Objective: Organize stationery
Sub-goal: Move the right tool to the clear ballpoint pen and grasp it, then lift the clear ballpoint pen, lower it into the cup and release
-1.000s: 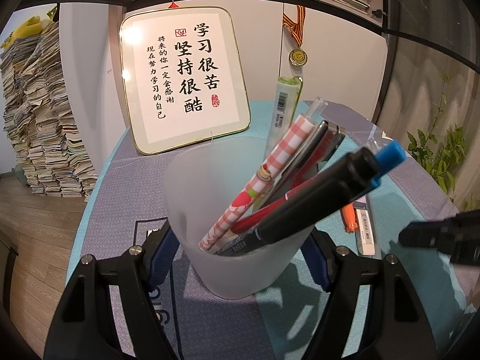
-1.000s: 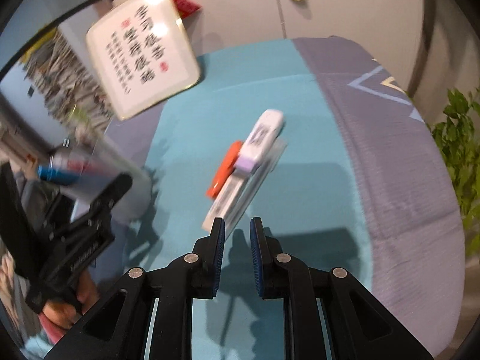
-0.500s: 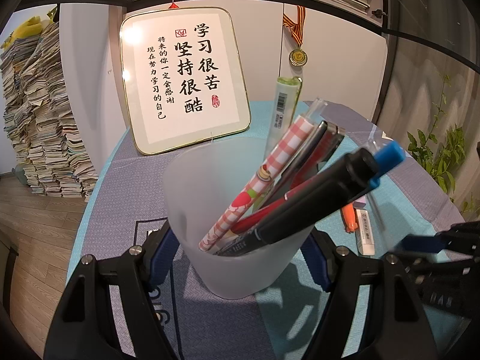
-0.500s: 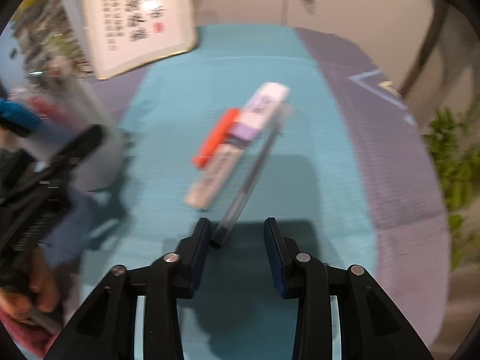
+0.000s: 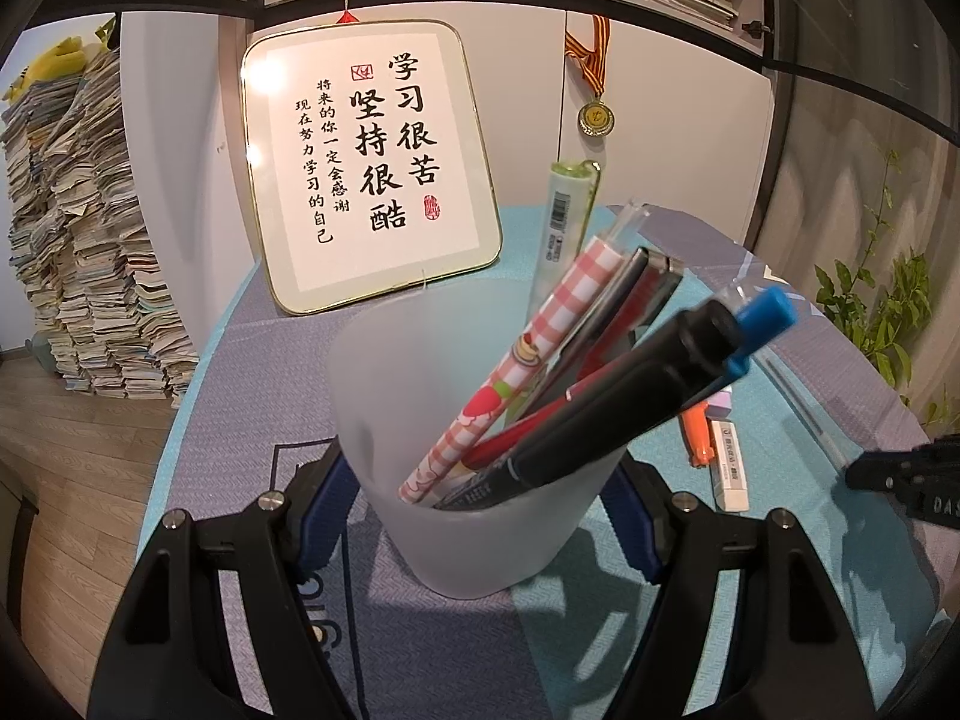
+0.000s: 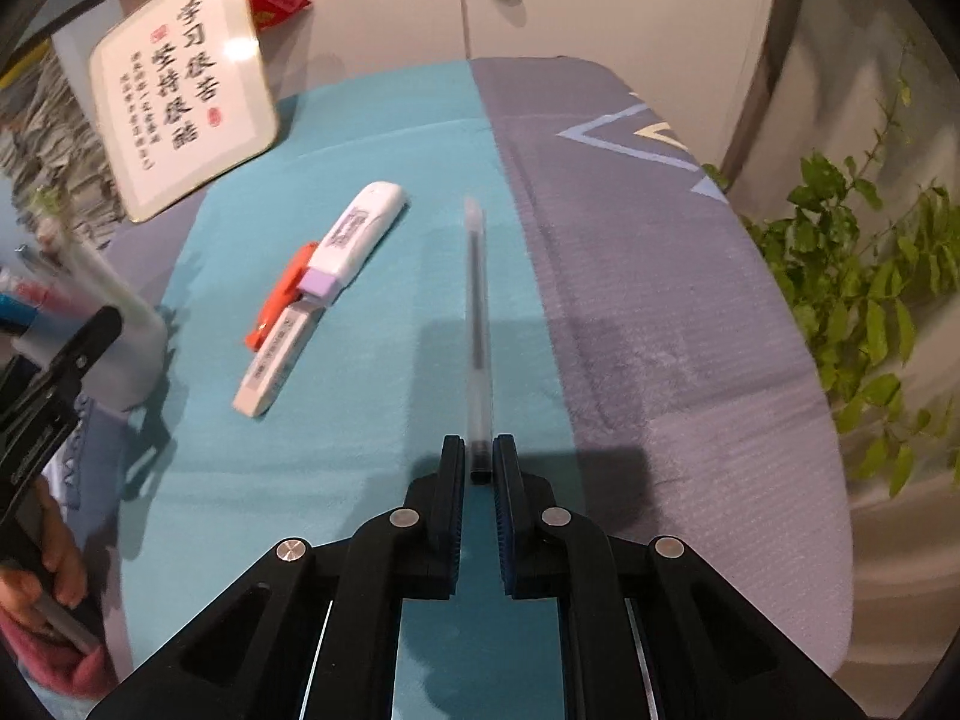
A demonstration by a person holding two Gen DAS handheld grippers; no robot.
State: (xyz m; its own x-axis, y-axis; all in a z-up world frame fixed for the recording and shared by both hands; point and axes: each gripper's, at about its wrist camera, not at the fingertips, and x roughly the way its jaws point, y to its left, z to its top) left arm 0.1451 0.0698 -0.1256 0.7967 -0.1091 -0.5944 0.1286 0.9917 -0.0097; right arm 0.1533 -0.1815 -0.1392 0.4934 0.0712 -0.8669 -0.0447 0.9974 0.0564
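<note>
The clear pen point(image 6: 478, 324) lies lengthwise on the teal cloth of the counter point(image 6: 372, 456), toward its right side beside the purple part, its near end pinched between the nearly closed fingers of the right tool point(image 6: 478, 462). It should be lifted level and tipped tip-down into the frosted cup point(image 5: 480, 480), which the left tool point(image 5: 480, 516) clasps on both sides near the counter's left edge, already crowded with pens. Whether the pen has left the cloth is unclear, and its far end is blurred.
</note>
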